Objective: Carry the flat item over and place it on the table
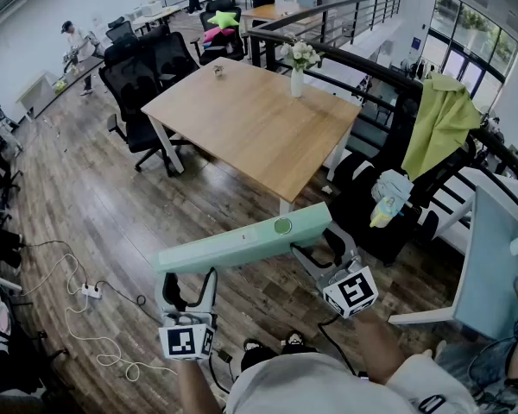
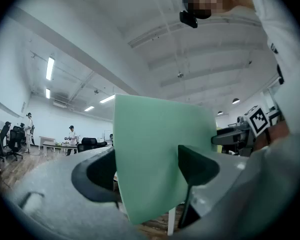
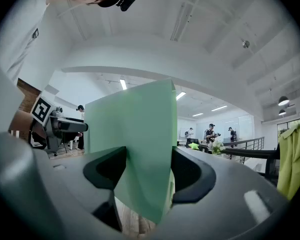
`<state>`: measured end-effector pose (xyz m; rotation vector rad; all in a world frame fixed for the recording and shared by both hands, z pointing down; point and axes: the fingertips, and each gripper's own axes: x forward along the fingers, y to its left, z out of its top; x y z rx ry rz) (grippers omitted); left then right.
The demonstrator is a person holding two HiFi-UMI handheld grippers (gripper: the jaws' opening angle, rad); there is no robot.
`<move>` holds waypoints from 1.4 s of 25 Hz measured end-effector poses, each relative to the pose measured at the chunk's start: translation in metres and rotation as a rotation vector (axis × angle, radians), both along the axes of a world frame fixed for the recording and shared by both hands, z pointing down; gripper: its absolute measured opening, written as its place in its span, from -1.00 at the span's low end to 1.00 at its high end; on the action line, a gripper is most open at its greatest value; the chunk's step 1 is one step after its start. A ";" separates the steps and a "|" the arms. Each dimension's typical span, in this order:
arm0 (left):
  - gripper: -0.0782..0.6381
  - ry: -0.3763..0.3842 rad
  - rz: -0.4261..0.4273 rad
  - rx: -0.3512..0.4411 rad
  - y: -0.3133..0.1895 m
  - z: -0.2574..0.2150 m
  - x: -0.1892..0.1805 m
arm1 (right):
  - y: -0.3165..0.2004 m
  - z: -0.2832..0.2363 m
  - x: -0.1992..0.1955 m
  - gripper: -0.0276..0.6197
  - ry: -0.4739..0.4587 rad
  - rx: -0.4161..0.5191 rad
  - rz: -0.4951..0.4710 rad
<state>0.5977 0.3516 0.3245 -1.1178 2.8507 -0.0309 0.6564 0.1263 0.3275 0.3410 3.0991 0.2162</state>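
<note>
The left hand-held gripper [image 1: 190, 285] grips the near left end of a pale green flat binder [image 1: 242, 241]. In the left gripper view its jaws stand wide with the green slab [image 2: 155, 159] filling the gap between them, pinched from both sides. From there the binder's long axis runs across to the right and slightly away, edge up, with a round hole in the narrow face that looks upward. It hangs in the air over the dark wooden floor [image 1: 112, 222], resting on nothing. The right hand-held gripper [image 1: 324, 255] clamps the far right end in the same way, the green panel [image 3: 140, 144] pressed between its spread jaws. Both grippers point level and forward. The light wooden table [image 1: 250, 128] lies ahead of both, well apart from the binder, and its near corner is closer to the right hand-held gripper than to the left. A white vase of flowers [image 1: 298, 67] stands near its far edge, leaving the near half bare. The carry is probably midway: the load has to travel forward, right end leading, before it can be laid down flat.
</note>
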 end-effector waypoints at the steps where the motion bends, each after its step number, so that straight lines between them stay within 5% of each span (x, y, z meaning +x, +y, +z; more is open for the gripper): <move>1: 0.28 0.003 -0.001 0.007 0.001 0.000 0.000 | 0.000 0.001 0.001 -0.01 0.000 -0.004 -0.003; 16: 0.28 0.029 0.007 0.012 0.020 0.011 0.004 | 0.020 0.007 0.001 -0.01 0.028 0.011 -0.004; 35: 0.28 0.072 0.017 0.017 0.098 0.036 -0.042 | 0.098 0.032 -0.043 -0.01 0.087 0.002 0.003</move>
